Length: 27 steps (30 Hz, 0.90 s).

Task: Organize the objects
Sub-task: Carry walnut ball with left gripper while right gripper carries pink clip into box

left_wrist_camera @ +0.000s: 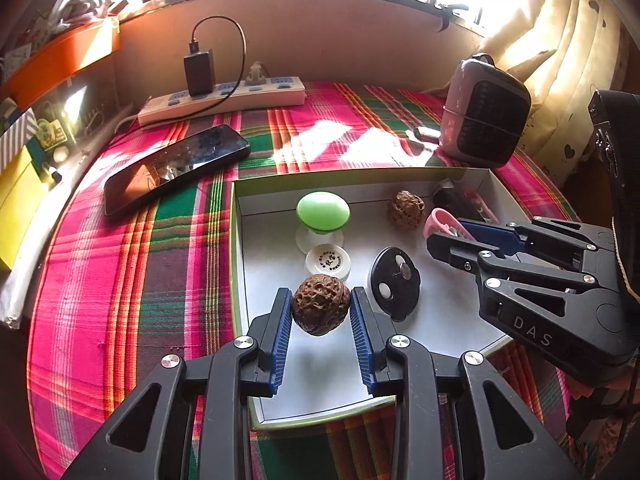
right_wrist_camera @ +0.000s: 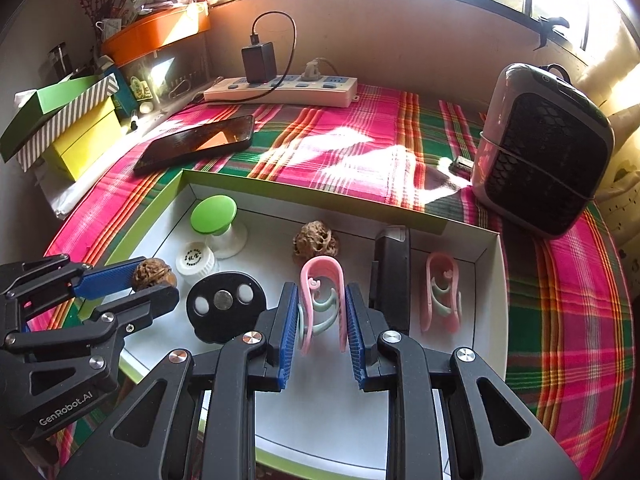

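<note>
Both the left gripper (left_wrist_camera: 320, 312) and the right gripper (right_wrist_camera: 322, 312) are black linkage frames with silver screws and ribbed blue pads (left_wrist_camera: 280, 336); white lettering marks their bodies.

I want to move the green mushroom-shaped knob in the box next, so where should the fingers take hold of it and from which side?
Probably grip the green mushroom-shaped knob under its cap, at the narrow white neck just above the flared base, coming from above and from the near side. The domed cap looks smooth and wide, so pads could slip. The box wall stands close on its left, and the white round cap sits just in front.

Gripped walnut (left_wrist_camera: 321, 304), pink clip (right_wrist_camera: 322, 300), seemingly above box (left_wrist_camera: 240, 264)
</note>
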Available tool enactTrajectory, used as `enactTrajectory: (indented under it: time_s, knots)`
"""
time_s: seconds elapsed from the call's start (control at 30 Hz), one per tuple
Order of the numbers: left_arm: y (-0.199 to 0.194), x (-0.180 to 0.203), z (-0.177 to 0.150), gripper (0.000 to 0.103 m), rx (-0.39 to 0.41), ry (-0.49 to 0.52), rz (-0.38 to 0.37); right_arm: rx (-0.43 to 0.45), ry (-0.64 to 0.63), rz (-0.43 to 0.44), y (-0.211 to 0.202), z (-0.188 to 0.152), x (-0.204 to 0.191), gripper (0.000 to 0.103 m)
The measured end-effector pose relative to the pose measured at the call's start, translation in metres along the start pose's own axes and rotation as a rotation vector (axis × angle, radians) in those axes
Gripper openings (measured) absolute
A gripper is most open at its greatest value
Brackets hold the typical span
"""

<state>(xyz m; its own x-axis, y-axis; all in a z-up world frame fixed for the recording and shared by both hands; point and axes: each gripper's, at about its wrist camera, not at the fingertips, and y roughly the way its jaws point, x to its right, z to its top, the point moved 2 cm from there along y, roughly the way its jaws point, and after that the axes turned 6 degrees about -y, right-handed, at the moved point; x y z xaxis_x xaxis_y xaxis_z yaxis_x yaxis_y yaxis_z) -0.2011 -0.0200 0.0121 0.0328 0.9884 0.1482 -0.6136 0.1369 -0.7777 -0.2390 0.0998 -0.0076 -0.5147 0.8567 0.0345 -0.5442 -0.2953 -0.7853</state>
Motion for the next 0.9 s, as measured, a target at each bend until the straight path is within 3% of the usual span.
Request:
enactTrajectory:
  time_s: [0.9]
  knots:
    - [0.0103,0.0071,-0.0008,0.027,-0.016,0.048,0.032,-0.004,-0.034,-0.031,0.0074,0.0002,-0.0031,0.025]
